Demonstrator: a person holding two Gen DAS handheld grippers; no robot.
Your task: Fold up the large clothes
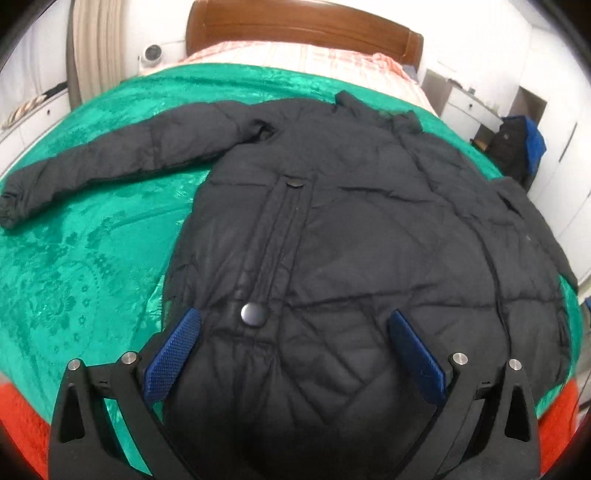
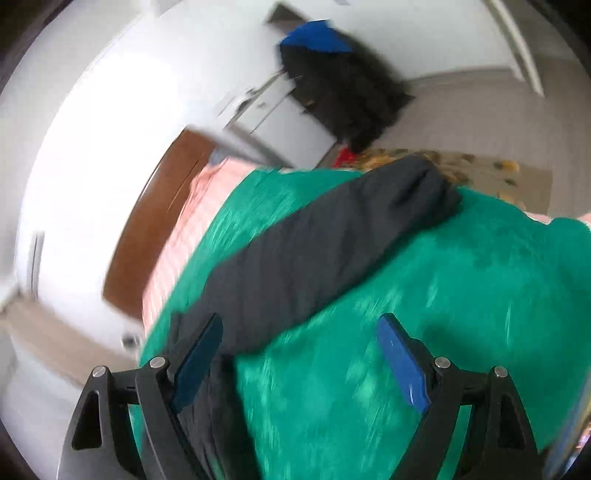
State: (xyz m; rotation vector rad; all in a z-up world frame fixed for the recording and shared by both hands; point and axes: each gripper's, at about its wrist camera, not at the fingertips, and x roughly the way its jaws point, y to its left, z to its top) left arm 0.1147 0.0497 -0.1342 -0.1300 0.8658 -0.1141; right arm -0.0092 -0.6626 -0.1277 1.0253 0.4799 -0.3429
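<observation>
A large black puffer jacket lies flat on a green blanket, front up, collar far, left sleeve stretched out to the left. My left gripper is open and empty, hovering over the jacket's lower hem near a snap button. In the blurred right wrist view the jacket's other sleeve stretches away across the blanket. My right gripper is open and empty above the sleeve's near part, its left finger over the black fabric.
The bed has a pink sheet and a brown wooden headboard at the far end. A white cabinet and a dark chair with blue and black clothes stand to the right. A red cover shows at the near edge.
</observation>
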